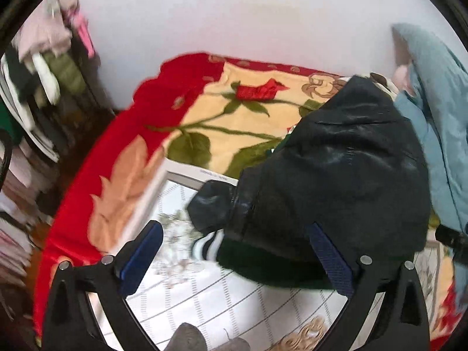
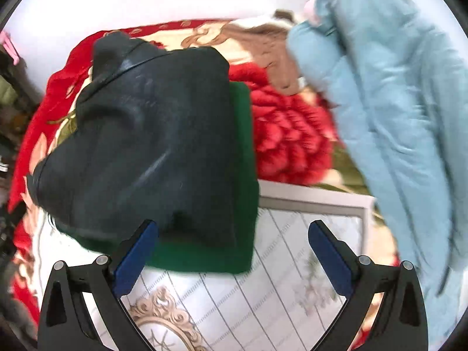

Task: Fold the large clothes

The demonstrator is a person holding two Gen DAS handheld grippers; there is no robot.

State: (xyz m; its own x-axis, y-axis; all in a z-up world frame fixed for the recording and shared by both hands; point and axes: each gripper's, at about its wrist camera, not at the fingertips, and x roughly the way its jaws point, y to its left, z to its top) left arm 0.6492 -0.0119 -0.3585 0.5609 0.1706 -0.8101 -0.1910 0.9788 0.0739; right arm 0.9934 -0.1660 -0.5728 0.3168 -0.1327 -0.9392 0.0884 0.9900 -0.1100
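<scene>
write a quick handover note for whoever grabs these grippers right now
Left gripper: open, holding nothing, at the near edge of the jacket.
Right gripper: open, holding nothing, at the jacket's other near corner.
The black and green jacket lies bundled on the white mat over the red flowered blanket; a sleeve with a striped cuff sticks out on the left side.
A light blue coat lies in a heap to the right, not folded.
Done: the jacket looks mostly folded.
Left: probably tuck in that sleeve, then fold the blue coat.
</scene>
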